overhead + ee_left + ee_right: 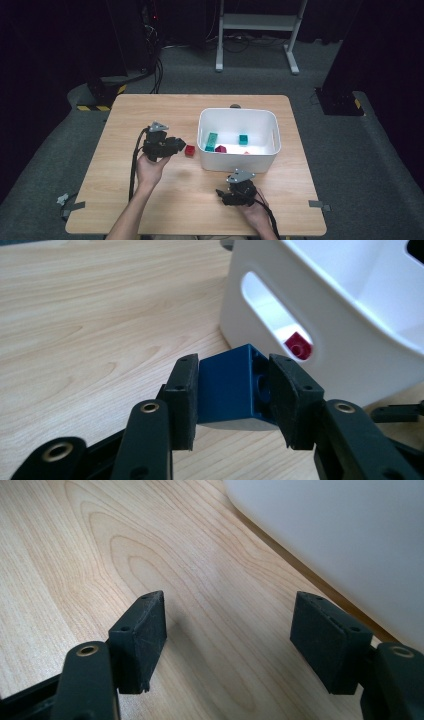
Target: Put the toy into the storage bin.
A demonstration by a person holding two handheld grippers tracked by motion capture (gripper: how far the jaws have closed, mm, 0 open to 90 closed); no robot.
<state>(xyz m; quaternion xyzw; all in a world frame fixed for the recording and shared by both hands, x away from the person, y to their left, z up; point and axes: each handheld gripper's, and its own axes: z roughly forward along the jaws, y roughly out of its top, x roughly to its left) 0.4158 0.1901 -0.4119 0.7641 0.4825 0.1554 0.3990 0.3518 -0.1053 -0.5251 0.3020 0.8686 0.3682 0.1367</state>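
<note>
Left gripper (232, 390) clamps a blue block (231, 390) beside the white bin (380, 365), maybe lifted; right gripper (227, 640) gapes empty near the table's (125, 200) front edge.

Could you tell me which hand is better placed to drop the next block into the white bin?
Left: the left gripper already clamps the blue block beside the white bin; the right gripper is open with nothing between its jaws.

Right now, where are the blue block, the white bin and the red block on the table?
blue block (227, 387): left gripper view, its front face.
white bin (237, 163): high view, its near wall.
red block (190, 150): high view, its top.
</note>
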